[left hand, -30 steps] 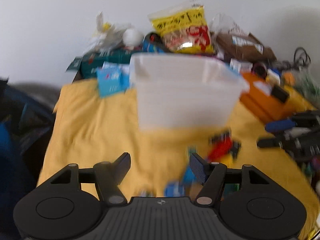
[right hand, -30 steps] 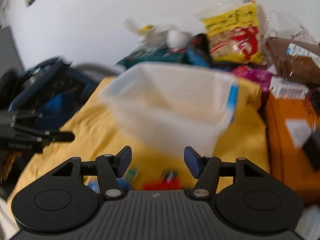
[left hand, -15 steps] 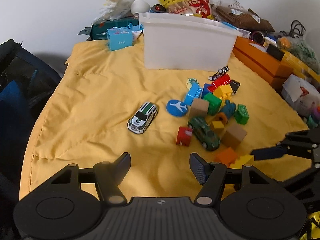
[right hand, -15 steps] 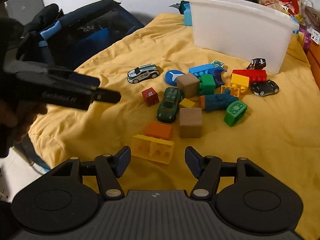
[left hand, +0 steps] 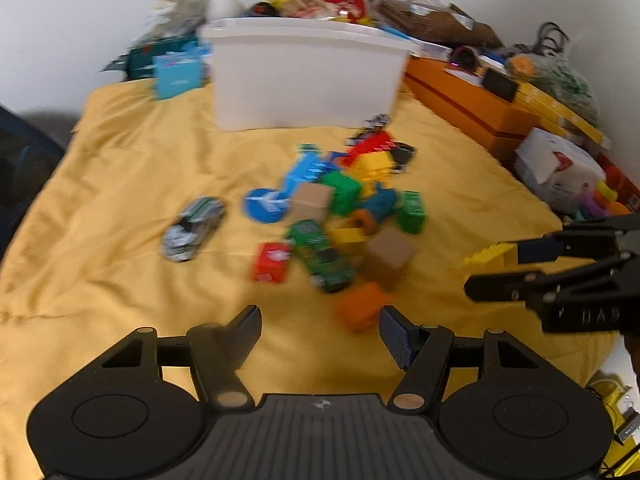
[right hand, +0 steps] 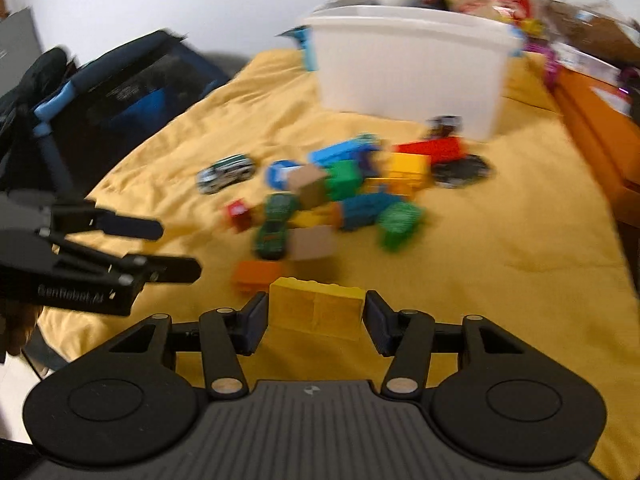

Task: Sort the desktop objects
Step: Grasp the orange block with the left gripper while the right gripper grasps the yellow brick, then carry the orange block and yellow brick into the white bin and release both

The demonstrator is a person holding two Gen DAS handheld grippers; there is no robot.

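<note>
the right gripper straddles the yellow duplo brick at the near edge of the yellow cloth; its jaws are closing, pads just beside the brick's ends, so the brick sits lengthwise for a clean pinch. the left gripper hangs wide open and empty near the orange block. the white bin waits at the far edge, probably the drop spot.
</note>
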